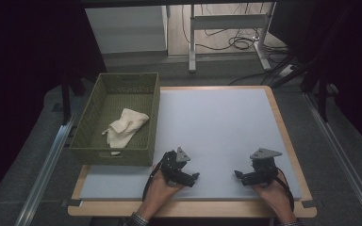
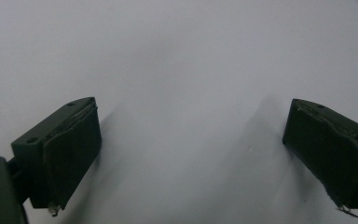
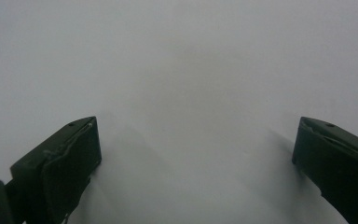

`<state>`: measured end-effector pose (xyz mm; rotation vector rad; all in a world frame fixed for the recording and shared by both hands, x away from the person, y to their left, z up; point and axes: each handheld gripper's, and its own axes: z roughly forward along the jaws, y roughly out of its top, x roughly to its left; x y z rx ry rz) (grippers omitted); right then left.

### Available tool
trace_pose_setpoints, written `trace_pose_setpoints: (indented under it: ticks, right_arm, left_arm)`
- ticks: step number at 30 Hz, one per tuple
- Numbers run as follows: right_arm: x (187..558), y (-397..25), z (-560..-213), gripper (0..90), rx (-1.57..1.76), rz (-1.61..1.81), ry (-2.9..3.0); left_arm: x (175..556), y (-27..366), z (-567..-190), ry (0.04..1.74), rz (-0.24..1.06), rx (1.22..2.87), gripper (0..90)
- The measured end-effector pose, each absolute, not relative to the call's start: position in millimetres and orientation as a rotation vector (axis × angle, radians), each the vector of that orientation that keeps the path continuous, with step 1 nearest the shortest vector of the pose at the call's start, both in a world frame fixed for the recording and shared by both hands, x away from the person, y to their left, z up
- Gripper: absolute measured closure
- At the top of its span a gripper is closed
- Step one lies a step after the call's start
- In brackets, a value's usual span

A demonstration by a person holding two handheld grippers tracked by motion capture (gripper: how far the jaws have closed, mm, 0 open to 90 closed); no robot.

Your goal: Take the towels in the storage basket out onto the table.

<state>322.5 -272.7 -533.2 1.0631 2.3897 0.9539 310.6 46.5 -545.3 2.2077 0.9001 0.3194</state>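
Jaws first: on my left gripper (image 2: 191,154) the two black pads stand wide apart with nothing between them, just the pale mat (image 2: 182,56) beneath. My right gripper (image 3: 196,172) is the same, spread wide and holding nothing, with bare mat showing in the gap. From the high view I see the left gripper (image 1: 194,177) low over the near part of the mat (image 1: 217,122), pointing toward the middle, with my left hand (image 1: 162,186) behind it. The right gripper (image 1: 238,174) sits across from it, also pointing inward, my right hand (image 1: 273,190) behind it; the two are near each other but apart. Just beside the left gripper, at the table's left edge, stands a green woven basket (image 1: 87,125). A cream cloth (image 1: 125,125) lies crumpled inside it, on the basket floor toward the near half, well clear of both grippers. Beyond the wooden table edge (image 1: 283,127) I see grey floor and cables.
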Motion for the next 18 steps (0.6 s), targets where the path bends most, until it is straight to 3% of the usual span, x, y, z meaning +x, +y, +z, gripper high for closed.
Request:
trace_pose_setpoints:
  ticks: [18]
  right_arm:
    - [322.6,-273.7,-533.2,1.5,1.067,0.963,2.389]
  left_arm:
    - [310.6,46.5,-545.5,0.901,0.318,2.206,4.2]
